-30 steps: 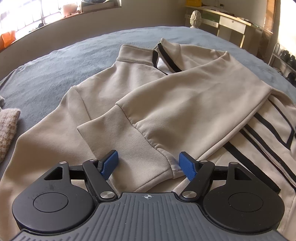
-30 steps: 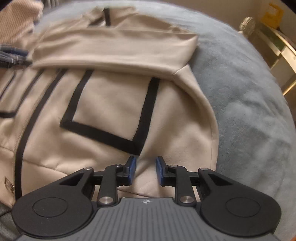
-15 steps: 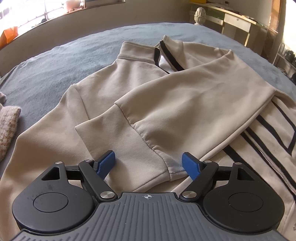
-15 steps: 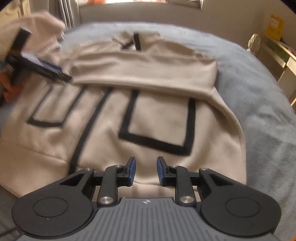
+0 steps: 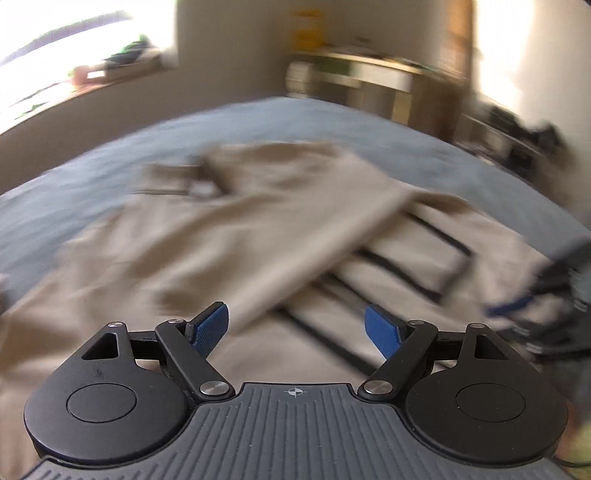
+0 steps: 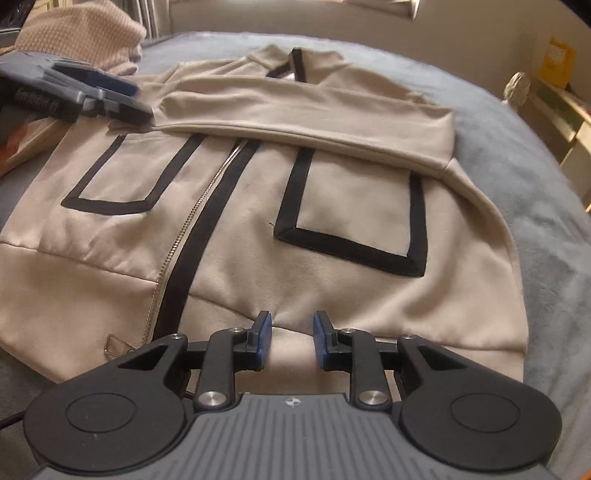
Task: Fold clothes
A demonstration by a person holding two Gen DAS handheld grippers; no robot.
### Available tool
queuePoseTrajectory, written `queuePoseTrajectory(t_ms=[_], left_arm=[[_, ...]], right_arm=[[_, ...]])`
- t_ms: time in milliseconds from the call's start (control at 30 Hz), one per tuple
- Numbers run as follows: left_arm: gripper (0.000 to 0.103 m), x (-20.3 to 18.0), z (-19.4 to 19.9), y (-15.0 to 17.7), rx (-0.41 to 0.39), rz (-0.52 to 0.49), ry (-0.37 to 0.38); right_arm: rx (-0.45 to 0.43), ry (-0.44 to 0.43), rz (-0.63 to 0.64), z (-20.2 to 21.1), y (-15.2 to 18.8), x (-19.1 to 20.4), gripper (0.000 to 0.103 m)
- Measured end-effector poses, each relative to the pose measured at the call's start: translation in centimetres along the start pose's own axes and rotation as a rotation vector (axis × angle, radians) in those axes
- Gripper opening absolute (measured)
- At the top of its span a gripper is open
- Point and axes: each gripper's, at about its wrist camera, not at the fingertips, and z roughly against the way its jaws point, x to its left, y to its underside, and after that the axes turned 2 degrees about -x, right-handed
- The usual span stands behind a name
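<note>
Beige zip jacket w/ black trim lies flat on the grey bed, filling centre of both views; one sleeve folded across the chest, upper centre in right-wrist view. Left tool: jaws wide apart, nothing between, above jacket; view blurred. Right tool: jaws narrowly apart over the hem at lower centre, no cloth pinched. Knit garment upper left of right-wrist view. No containers visible.

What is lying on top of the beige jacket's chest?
One sleeve lies folded across the jacket, covering the tops of both black-trimmed pockets; what lies beneath is hidden.
</note>
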Motion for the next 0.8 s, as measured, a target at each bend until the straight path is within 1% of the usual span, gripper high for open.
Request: queuePoseTrajectory(t_ms=[33, 100, 167, 233, 267, 300, 333, 400, 433, 467, 533, 633, 700, 767, 800], left_arm=[[0.082, -1.5, -0.4, 0.2, 0.011, -0.045, 0.017], [0.082, -4.1, -1.3, 0.6, 0.035, -0.121, 0.05], [0.082, -5.5, -1.9, 1.1, 0.06, -0.143, 0.076], [0.082, -6.8, -2.8, 1.8, 0.097, -0.158, 0.095], [0.082, -7.0, -3.1, 2.1, 0.118, -0.151, 0.095], [0.082, -7.0, -3.2, 2.2, 0.122, -0.141, 0.097], [0.083, -6.9, -3.2, 2.4, 0.125, -0.132, 0.099], [0.086, -6.8, -3.4, 2.8, 0.131, -0.113, 0.102], [0.087, -6.8, -3.4, 2.8, 0.135, -0.103, 0.103], [0.088, -6.7, -3.4, 2.8, 0.14, -0.093, 0.103], [0.09, -6.6, -3.5, 2.7, 0.148, -0.072, 0.102], [0.092, -6.5, -3.6, 2.7, 0.156, -0.051, 0.096], [0.092, -6.4, -3.5, 2.7, 0.159, -0.046, 0.094], [0.094, -6.2, -3.4, 2.8, 0.163, -0.041, 0.093], [0.094, -6.1, -3.4, 2.9, 0.167, -0.035, 0.091]], right_arm=[[0.005, 0.002, -0.011, 0.3, -0.2, -0.1, 0.026], [-0.023, 0.008, -0.042, 1.5, -0.7, -0.7, 0.026], [-0.056, 0.069, -0.065, 2.6, -0.8, -1.7, 0.026], [-0.026, 0.144, -0.098, 2.2, 0.1, -3.3, 0.026], [-0.01, 0.182, -0.115, 2.0, 0.6, -4.2, 0.026], [0.007, 0.22, -0.132, 1.8, 1.0, -5.0, 0.026], [0.045, 0.228, -0.16, 1.2, 1.9, -5.9, 0.026], [0.025, 0.207, -0.201, 1.9, 2.5, -6.7, 0.026], [0.033, 0.219, -0.21, 2.1, 2.1, -6.7, 0.026], [0.023, 0.23, -0.227, 2.5, 1.6, -6.7, 0.026], [-0.041, 0.211, -0.266, 3.2, 0.3, -7.0, 0.026], [-0.08, 0.215, -0.23, 2.3, -1.6, -7.4, 0.026], [-0.06, 0.239, -0.205, 0.8, -1.5, -8.3, 0.025], [0.01, 0.297, -0.244, -1.2, -0.3, -10.3, 0.024], [-0.004, 0.28, -0.302, -1.0, 0.2, -11.2, 0.024]])
